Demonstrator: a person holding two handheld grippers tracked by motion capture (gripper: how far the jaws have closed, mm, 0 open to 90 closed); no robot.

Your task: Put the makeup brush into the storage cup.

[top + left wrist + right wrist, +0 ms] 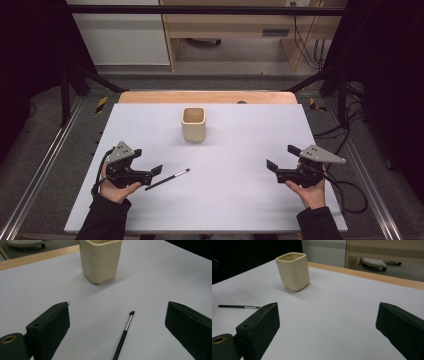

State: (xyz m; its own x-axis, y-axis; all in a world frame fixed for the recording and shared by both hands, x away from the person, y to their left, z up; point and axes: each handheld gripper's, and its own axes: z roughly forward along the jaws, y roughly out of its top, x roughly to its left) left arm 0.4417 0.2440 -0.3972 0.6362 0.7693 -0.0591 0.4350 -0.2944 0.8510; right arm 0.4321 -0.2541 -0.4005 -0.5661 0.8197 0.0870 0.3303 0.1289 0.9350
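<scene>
We see both hand-held tools with jaws spread wide and empty, left gripper [148, 166] just beside a thin black brush [167, 179] lying flat (bristles toward the cream cup [193, 124]), right gripper [283, 157] well apart on the white table [240, 200].

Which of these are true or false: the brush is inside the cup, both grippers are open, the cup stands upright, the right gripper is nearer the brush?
1. The brush is inside the cup. False: it lies flat on the white table.
2. Both the left gripper and right gripper are open. True.
3. The cup stands upright. True.
4. The right gripper is nearer the brush. False: the left gripper is.
</scene>
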